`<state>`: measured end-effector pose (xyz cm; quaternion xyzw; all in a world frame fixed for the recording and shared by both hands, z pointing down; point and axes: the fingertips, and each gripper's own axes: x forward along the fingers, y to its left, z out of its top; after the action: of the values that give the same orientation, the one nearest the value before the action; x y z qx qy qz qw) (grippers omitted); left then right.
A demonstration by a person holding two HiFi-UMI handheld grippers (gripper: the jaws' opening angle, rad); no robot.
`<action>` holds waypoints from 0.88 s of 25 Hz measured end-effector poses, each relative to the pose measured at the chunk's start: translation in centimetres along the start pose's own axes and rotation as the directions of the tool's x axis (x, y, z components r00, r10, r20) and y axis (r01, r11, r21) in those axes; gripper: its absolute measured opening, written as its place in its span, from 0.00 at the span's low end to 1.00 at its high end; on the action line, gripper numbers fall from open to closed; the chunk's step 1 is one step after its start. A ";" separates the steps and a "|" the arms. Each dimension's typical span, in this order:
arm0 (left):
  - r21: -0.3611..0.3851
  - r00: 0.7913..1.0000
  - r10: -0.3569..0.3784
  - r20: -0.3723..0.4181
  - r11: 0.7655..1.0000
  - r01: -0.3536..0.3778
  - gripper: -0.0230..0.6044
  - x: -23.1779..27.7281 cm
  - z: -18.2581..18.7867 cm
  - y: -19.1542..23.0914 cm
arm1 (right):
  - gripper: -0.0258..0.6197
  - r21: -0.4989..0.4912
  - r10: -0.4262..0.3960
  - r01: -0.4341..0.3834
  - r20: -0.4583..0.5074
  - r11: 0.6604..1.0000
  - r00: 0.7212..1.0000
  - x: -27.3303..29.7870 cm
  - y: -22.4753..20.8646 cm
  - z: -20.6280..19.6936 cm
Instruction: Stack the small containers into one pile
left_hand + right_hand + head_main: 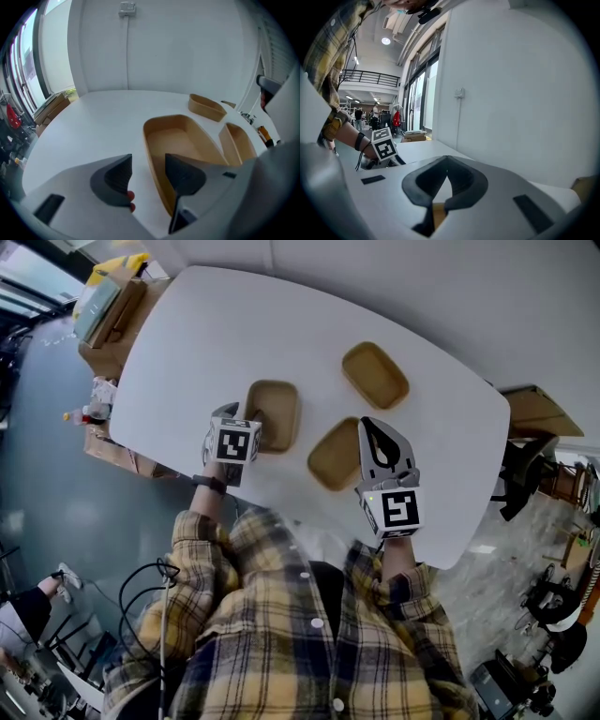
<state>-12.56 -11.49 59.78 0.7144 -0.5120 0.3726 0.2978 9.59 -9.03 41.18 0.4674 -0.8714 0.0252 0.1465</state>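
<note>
Though partly under the right hand-held gripper point(370, 427), near container point(330, 457) seemingly untouched.

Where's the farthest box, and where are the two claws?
farthest container point(375, 374), head view, its inside floor.
left claw point(148, 160), left gripper view, between its open tips.
right claw point(446, 161), right gripper view, where shut tips meet.

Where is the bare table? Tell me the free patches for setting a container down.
The widest bare stretch of the white table is its far left, beyond the left tan oval container. A smaller patch lies at the right end, past the far tan container. The near middle is crowded: the near tan container, the open left gripper and the shut right gripper.
</note>
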 end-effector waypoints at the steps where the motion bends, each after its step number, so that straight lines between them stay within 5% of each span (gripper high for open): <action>1: -0.002 1.000 -0.001 -0.004 1.000 0.001 0.40 0.0 -0.2 0.0 | 0.06 -0.003 0.004 -0.004 -0.001 1.000 1.000 0.0 0.1 0.0; 7: 0.014 1.000 -0.007 -0.015 1.000 0.008 0.37 0.4 -0.3 -0.3 | 0.06 -0.015 0.008 -0.008 -0.010 1.000 1.000 -0.1 0.2 0.0; 15: -0.021 0.998 0.033 -0.046 0.999 -0.034 0.09 -0.1 -0.1 0.4 | 0.06 -0.010 -0.011 0.011 -0.011 1.000 1.000 -0.6 0.4 -0.2; 22: -0.024 0.999 0.024 -0.041 0.999 -0.025 0.07 -0.8 0.5 0.4 | 0.06 -0.006 -0.036 0.036 -0.005 0.999 0.999 -1.1 0.0 -0.2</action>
<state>-12.97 -11.58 58.84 0.6967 -0.5188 0.3845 0.3124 10.21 -8.06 41.07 0.4824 -0.8626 0.0214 0.1507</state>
